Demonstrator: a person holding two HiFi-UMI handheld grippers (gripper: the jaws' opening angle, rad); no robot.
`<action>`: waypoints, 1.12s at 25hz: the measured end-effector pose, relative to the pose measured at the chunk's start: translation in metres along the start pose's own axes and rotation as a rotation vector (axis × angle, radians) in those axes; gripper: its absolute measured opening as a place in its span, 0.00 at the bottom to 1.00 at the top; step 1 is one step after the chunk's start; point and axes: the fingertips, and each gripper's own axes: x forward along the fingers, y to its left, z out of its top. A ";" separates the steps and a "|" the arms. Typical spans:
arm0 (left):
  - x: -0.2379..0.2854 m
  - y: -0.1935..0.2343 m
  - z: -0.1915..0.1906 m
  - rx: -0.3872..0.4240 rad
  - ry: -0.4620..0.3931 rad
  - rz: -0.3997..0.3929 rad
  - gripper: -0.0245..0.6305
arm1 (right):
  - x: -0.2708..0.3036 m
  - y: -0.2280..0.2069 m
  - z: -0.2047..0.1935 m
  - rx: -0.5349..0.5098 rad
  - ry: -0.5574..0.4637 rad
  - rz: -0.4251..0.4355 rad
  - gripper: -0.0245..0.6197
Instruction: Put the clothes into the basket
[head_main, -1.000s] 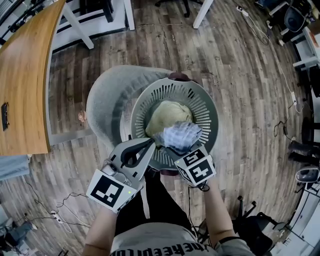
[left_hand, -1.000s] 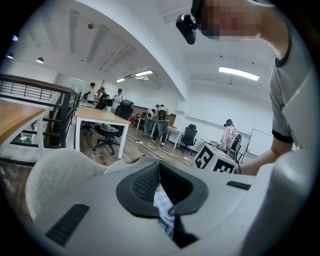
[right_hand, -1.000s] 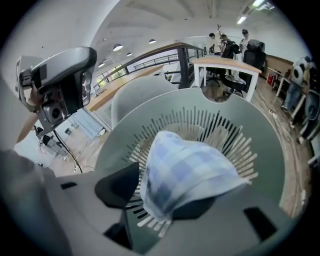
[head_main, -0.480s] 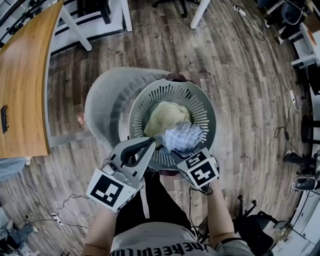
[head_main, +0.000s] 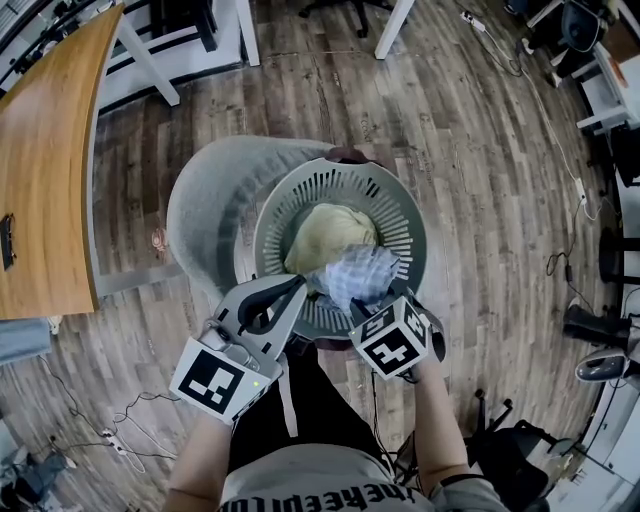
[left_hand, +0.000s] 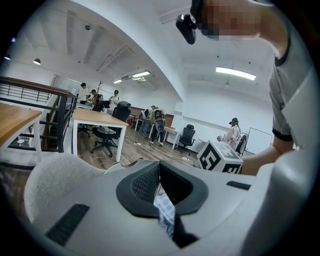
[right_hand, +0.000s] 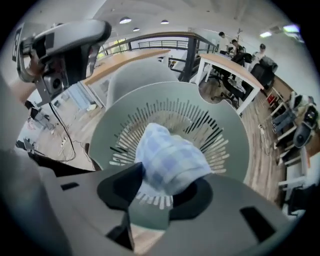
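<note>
A grey-green slotted basket (head_main: 268, 225) holds a pale yellow garment (head_main: 325, 232) and, on its near side, a blue checked cloth (head_main: 358, 275). My right gripper (head_main: 372, 318) hangs over the near rim and points steeply down. Its jaws are closing. In the right gripper view the blue cloth (right_hand: 167, 155) bulges up between them over the basket (right_hand: 230, 135), and the pads do not clamp it. My left gripper (head_main: 300, 286) rests at the basket's near left edge. Its tips meet (left_hand: 159, 167) and it holds nothing.
The basket stands on a round grey seat (head_main: 205, 200). A wooden table (head_main: 50, 160) runs along the left and white desk legs (head_main: 150, 60) stand behind. Cables (head_main: 120, 420) lie on the plank floor, and office chairs (head_main: 590, 320) stand at the right.
My right gripper has drawn back a little toward me and turned, while the blue cloth stays in the basket. The left gripper has not moved.
</note>
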 end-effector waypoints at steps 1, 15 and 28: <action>0.000 0.000 0.000 0.002 -0.002 0.000 0.06 | -0.001 -0.001 -0.002 0.003 0.003 -0.002 0.29; -0.005 -0.006 0.005 0.018 -0.010 0.003 0.06 | -0.039 -0.006 0.023 0.081 -0.172 -0.012 0.25; -0.018 -0.014 0.010 0.054 -0.018 -0.038 0.06 | -0.066 0.002 0.054 0.187 -0.397 -0.047 0.05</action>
